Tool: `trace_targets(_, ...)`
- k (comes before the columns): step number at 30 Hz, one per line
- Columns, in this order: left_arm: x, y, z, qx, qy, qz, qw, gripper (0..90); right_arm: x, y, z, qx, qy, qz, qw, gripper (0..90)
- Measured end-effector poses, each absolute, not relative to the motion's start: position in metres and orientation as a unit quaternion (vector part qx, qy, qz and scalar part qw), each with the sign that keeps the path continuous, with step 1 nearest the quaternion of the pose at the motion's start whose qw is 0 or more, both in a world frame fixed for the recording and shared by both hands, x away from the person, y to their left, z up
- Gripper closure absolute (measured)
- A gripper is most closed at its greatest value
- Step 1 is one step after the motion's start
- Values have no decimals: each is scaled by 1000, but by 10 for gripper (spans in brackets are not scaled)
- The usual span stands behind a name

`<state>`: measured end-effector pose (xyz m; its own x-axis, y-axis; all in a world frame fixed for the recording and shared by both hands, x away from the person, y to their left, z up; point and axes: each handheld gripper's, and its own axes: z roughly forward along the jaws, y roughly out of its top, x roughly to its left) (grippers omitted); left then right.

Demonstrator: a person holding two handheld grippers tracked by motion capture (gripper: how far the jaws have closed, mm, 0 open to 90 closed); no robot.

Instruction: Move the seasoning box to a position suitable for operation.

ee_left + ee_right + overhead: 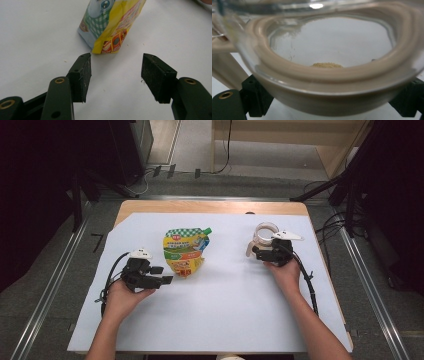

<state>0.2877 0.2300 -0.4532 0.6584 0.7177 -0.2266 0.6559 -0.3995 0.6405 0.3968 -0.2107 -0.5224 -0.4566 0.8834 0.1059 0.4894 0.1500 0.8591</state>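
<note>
A yellow and green spouted pouch [184, 251] lies flat on the white sheet, left of centre. My left gripper [164, 274] rests just in front of its lower end, open, and nothing lies between its pads. In the left gripper view the pouch [110, 22] lies just beyond that gripper [116, 72]. At the right stands a glass jar [266, 232] with a beige seal ring. My right gripper [257, 251] reaches it from the near side. In the right gripper view the jar [332, 82] sits between the two jaws of that gripper [328, 105], which hug its sides. A little brown powder lies inside.
The white sheet [225, 320] covers a wooden table [210, 207] whose far edge shows bare. Cables trail from both grippers toward the near edge. Dark stands [350, 185] and floor rails [370, 280] flank the table.
</note>
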Motion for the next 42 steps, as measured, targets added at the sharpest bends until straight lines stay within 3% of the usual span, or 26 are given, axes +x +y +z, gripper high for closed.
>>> trace_targets(23, 284, 235, -450, 830, 413, 40, 373, 416, 387, -204, -508, 452, 736, 449, 227, 116)
trace_targets(42, 280, 231, -444, 837, 395, 27, 379, 402, 336, -189, -482, 422, 748, 469, 207, 116)
